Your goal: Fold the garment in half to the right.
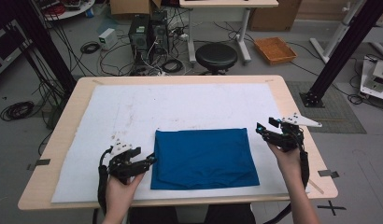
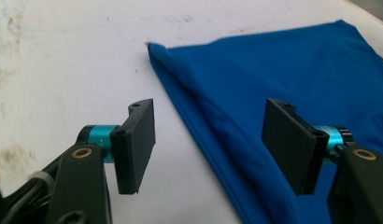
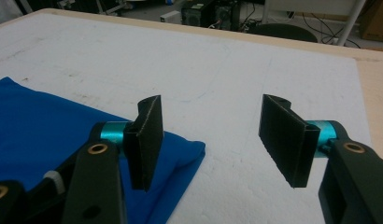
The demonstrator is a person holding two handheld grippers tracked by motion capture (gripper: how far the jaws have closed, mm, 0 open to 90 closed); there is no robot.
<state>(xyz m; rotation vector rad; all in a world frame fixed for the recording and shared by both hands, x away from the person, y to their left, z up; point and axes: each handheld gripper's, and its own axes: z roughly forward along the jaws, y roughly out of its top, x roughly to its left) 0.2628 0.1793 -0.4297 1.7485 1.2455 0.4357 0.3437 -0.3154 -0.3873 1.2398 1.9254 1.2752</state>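
A folded blue cloth [image 1: 202, 157] lies flat on the white mat [image 1: 171, 107], near the table's front edge. My left gripper [image 1: 145, 161] sits low at the cloth's left edge, jaws open, with that folded edge [image 2: 199, 126] running between them and nothing gripped. My right gripper [image 1: 266, 126] hovers just past the cloth's far right corner [image 3: 189, 151], also open, with bare mat between its pads. In the left gripper view the gripper [image 2: 208, 140] straddles the cloth's [image 2: 283, 70] border; the right gripper [image 3: 210, 135] has the cloth [image 3: 49, 126] to its left.
The white mat covers most of a wooden table [image 1: 292, 102]. Behind the table stand a black stool [image 1: 216, 56], computer towers [image 1: 145, 32] with loose cables, and an orange tray [image 1: 274, 50] on the floor. A black post [image 1: 339, 51] rises at the right.
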